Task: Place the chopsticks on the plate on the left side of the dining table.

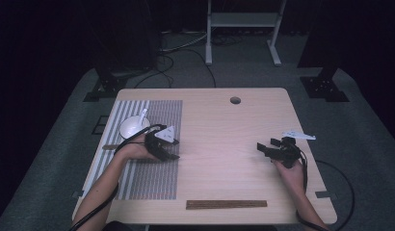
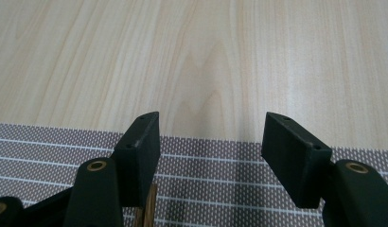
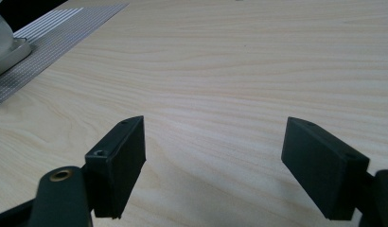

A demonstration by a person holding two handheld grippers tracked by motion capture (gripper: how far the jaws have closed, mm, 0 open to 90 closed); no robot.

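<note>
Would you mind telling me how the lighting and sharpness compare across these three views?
High view: dim, dark surroundings, soft detail, a pale glare patch on the table. Left gripper view: bright, wood grain sharp, jaw shadows on the striped mat. Right gripper view: bright, near grain crisp, far edge softer.

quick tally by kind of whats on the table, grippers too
grippers: 2, left gripper and right gripper, both open
placemat: 1
white bowl with spoon: 1 each
wooden sticks: 2, long stick, short stick
total: 7
</note>
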